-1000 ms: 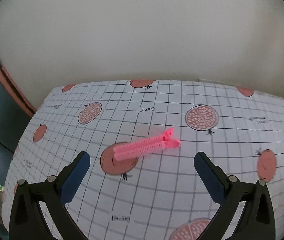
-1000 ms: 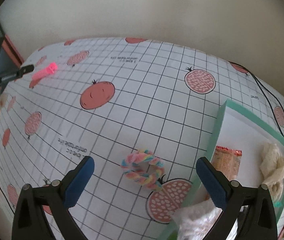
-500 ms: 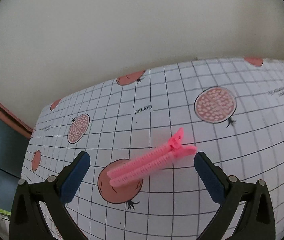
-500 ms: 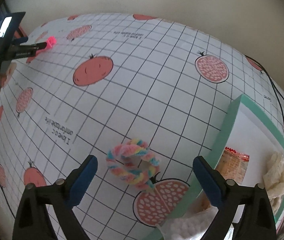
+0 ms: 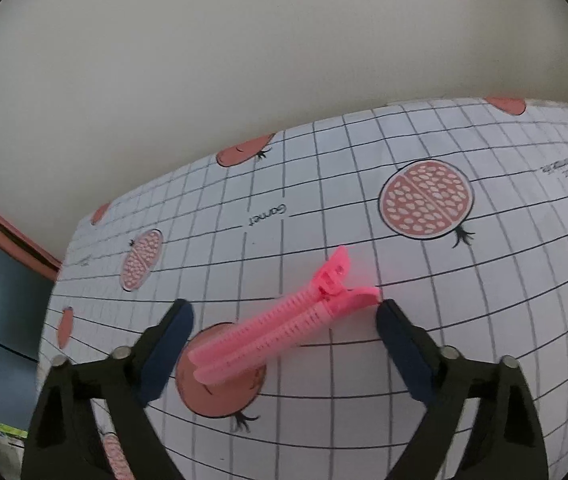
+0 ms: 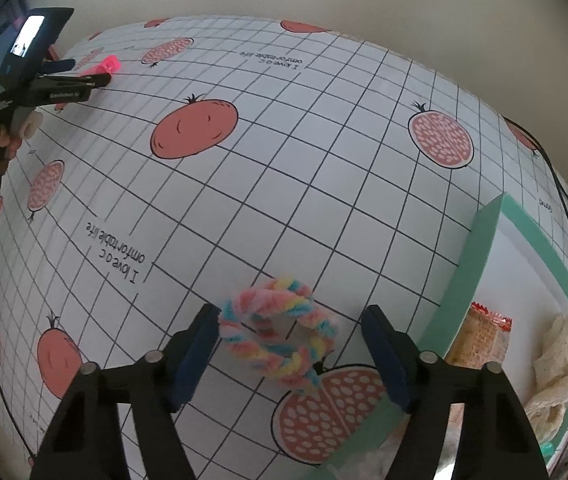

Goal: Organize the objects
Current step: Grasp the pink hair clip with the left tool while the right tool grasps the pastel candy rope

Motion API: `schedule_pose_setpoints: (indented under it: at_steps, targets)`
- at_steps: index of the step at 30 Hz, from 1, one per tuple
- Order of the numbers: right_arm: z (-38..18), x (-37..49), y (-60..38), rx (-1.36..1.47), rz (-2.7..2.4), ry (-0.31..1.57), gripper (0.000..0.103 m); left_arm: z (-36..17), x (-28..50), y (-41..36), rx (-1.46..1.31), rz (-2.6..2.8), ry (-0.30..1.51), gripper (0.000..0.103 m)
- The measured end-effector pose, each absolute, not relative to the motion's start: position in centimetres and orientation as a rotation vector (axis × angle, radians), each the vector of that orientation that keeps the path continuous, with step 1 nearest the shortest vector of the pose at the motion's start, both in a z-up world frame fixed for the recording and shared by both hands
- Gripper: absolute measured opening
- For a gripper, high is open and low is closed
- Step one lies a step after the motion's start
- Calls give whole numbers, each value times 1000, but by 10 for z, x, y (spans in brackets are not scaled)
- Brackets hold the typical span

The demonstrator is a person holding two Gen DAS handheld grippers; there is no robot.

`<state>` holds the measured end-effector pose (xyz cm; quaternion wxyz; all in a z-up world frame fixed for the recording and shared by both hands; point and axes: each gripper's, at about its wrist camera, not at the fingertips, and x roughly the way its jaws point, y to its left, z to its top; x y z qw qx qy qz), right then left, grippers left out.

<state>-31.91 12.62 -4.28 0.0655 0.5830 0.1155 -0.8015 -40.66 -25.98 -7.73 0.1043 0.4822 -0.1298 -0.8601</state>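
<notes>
My left gripper point(image 5: 284, 316) wide, pink hair clip point(image 5: 284, 326) flat on worktop point(image 5: 444, 280) between fingers, untouched. My right gripper point(image 6: 290, 324) wide around pastel braided ring point(image 6: 276, 338), beside green tray point(image 6: 480, 260).

Materials on the bench

A ridged pink plastic hair clip point(image 5: 284, 326) is lying glossy; the fuzzy pastel twisted chenille ring point(image 6: 278, 338) is looking soft beside matt black plastic tongs point(image 6: 290, 350).

snack packet point(image 6: 480, 336) half hidden behind tray wall point(image 6: 468, 276)
</notes>
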Motion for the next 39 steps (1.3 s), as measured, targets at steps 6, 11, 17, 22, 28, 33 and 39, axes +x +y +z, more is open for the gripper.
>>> schedule_pose_setpoints:
  at_steps: [6, 11, 17, 22, 28, 33, 39]
  targets:
    - [-40, -319, 130, 1753, -2428, 337, 60, -77, -405, -254, 1453, -2566, -368, 70]
    - [-38, -317, 131, 1742, -2431, 341, 47, -78, -404, -247, 1444, -2555, -422, 56]
    - [-37, -317, 128, 1729, -2429, 360, 39, -78, -401, -244, 1444, -2545, -468, 50]
    - [-36, -317, 126, 1721, -2427, 383, 33, -79, -401, -242, 1446, -2512, -522, 46]
    - [-35, -318, 128, 1723, -2430, 381, 33, -80, -400, -238, 1443, -2477, -567, 40]
    - [-34, -320, 130, 1728, -2435, 384, 32, -77, -397, -241, 1421, -2440, -571, 30]
    - [-32, -323, 132, 1731, -2442, 384, 32, -69, -394, -245, 1390, -2426, -557, 24]
